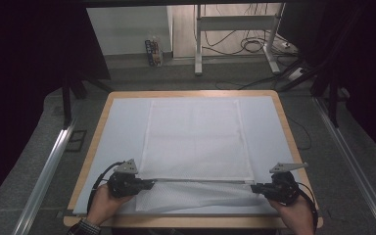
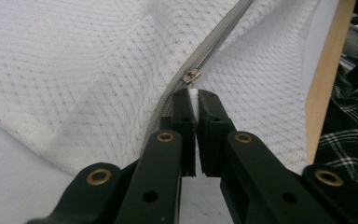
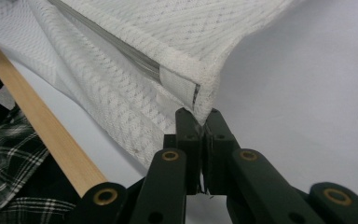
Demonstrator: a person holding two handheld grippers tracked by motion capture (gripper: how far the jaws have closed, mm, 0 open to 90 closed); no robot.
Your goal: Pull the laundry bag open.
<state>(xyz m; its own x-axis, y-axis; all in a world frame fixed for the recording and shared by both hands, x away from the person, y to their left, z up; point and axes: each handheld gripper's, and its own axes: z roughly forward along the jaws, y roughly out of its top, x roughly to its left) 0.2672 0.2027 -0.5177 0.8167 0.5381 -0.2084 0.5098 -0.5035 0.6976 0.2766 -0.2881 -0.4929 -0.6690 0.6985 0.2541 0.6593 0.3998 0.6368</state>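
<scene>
Two grippers stretch the mesh bag (image 1: 196, 142); left gripper (image 2: 195, 100) jaws pinch its zipper pull (image 2: 191, 77); right gripper (image 3: 203, 119) jaws clamp its corner.

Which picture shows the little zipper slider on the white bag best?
The left gripper view: the zipper slider sits close up, just beyond the left gripper, which pinches its pull. The high view shows just the zipper line; the right gripper view shows the zipper's end.

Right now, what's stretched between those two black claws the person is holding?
In the high view, a grey zipper along the near edge of the white mesh bag spans from left gripper to right gripper, pulled straight.
</scene>
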